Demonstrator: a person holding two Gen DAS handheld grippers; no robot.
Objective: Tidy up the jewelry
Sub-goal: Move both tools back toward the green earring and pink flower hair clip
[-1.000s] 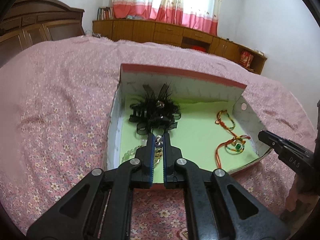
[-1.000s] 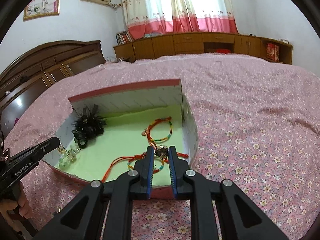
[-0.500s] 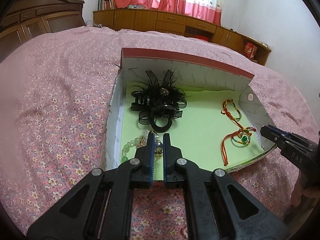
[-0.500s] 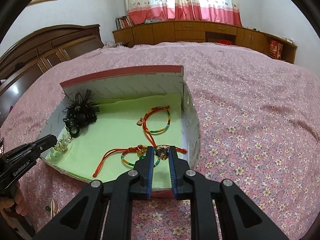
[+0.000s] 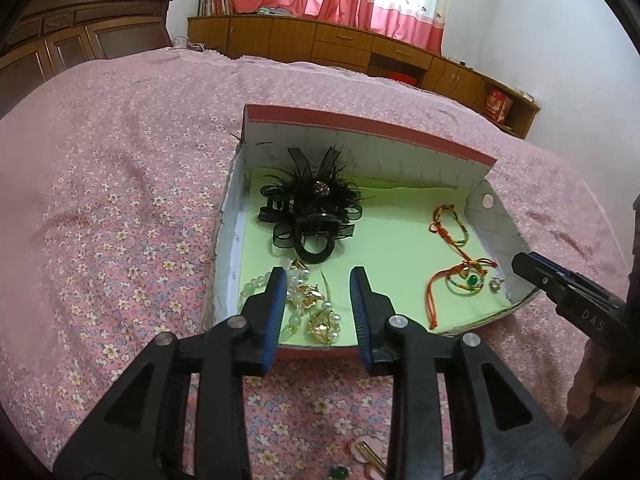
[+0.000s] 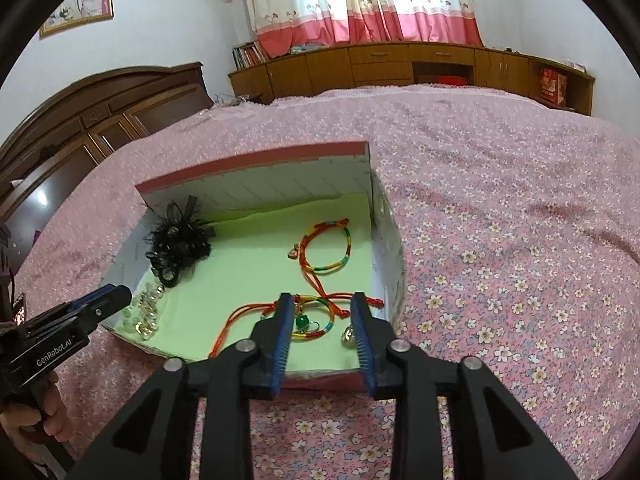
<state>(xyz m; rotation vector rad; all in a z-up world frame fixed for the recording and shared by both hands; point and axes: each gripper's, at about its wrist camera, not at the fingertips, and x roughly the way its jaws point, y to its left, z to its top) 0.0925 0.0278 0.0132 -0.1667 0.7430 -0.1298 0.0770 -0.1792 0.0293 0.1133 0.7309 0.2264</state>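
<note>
Both sets of fingers have sprung apart since half a second ago, when each was pinched on a small trinket. Our left gripper (image 5: 318, 282) now stands wide open above the pearl and gold jewelry (image 5: 310, 306) lying in the near left corner of the box (image 5: 360, 122). Our right gripper (image 6: 320, 308) is spread just as wide over the red cord bracelet (image 6: 316, 316), with a little silver bell (image 6: 347, 335) resting beside its right finger, near the right wall. We judge both pieces delivered onto the green lining.

The left view alone shows more items on the bed (image 5: 120, 200) nearer than the box: a green bead (image 5: 340, 472) and something gold and pink (image 5: 368, 452), likely next. The right view shows the second bracelet (image 6: 326, 248) farther back more clearly, and the black feather hairpiece (image 6: 178, 240) at the far left.
</note>
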